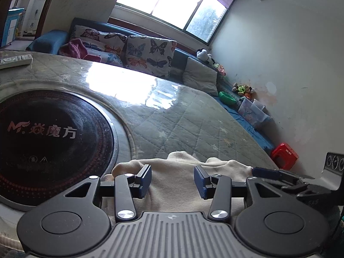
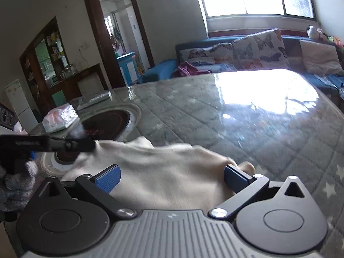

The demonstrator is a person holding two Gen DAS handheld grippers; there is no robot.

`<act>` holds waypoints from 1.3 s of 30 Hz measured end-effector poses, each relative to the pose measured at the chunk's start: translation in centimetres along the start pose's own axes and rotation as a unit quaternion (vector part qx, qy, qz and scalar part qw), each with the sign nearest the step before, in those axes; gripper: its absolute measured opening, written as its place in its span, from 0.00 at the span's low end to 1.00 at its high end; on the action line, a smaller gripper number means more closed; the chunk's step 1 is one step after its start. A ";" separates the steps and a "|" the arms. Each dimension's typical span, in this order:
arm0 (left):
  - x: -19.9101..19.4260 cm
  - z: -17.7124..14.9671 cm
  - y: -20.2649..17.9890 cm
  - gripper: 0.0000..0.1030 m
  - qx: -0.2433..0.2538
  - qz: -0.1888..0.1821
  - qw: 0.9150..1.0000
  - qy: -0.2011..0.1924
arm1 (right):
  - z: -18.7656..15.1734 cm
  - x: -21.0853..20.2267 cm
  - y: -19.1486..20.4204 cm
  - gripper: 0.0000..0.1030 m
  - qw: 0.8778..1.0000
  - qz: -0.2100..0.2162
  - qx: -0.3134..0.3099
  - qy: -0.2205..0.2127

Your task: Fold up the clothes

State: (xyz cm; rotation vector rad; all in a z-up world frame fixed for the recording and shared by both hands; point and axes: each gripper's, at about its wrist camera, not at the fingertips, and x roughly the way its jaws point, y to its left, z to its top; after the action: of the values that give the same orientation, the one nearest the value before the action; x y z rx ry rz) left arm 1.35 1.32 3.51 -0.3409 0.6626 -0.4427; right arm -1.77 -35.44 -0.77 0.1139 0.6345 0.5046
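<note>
A cream-coloured garment (image 1: 174, 172) lies bunched on the glass-topped table (image 1: 182, 124), right in front of both grippers. In the left wrist view my left gripper (image 1: 172, 180) is open, its blue pads (image 1: 145, 181) apart over the cloth, gripping nothing. The right gripper's fingers (image 1: 279, 175) enter from the right at the garment's edge. In the right wrist view my right gripper (image 2: 171, 179) is wide open over the garment (image 2: 163, 172), holding nothing. The left gripper (image 2: 64, 144) reaches in from the left across the cloth's far corner.
A round black induction cooktop (image 1: 47, 133) is set into the table to the left of the garment. A remote control (image 1: 15, 60) and a tissue pack (image 2: 59, 118) lie at the far side. A sofa with butterfly cushions (image 1: 148, 53) runs behind. A red stool (image 1: 284, 155) stands on the right.
</note>
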 end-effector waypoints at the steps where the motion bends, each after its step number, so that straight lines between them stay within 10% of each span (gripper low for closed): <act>1: 0.1 -0.1 0.2 0.46 -0.004 0.003 1.000 0.002 | 0.2 0.3 -0.1 1.00 1.000 0.003 0.002 0.000; 12: -0.1 0.1 0.6 0.46 -0.023 0.019 1.000 -0.002 | 0.7 1.4 -1.2 1.00 1.000 0.001 0.026 0.014; 32: -5.0 -5.1 -3.6 0.56 0.116 0.104 0.987 -0.029 | -1.3 0.3 4.6 1.00 0.988 -0.079 -0.131 0.017; 39: -8.1 -7.0 -3.4 0.27 0.077 0.068 0.994 -0.022 | -2.6 -1.6 5.8 1.00 0.987 -0.074 -0.139 0.013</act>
State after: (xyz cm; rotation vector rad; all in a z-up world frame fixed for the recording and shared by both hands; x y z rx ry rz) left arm -9.88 1.27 3.94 -0.1582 0.6000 -0.3527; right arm -6.83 -31.30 -0.58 -0.2021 0.5884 0.4462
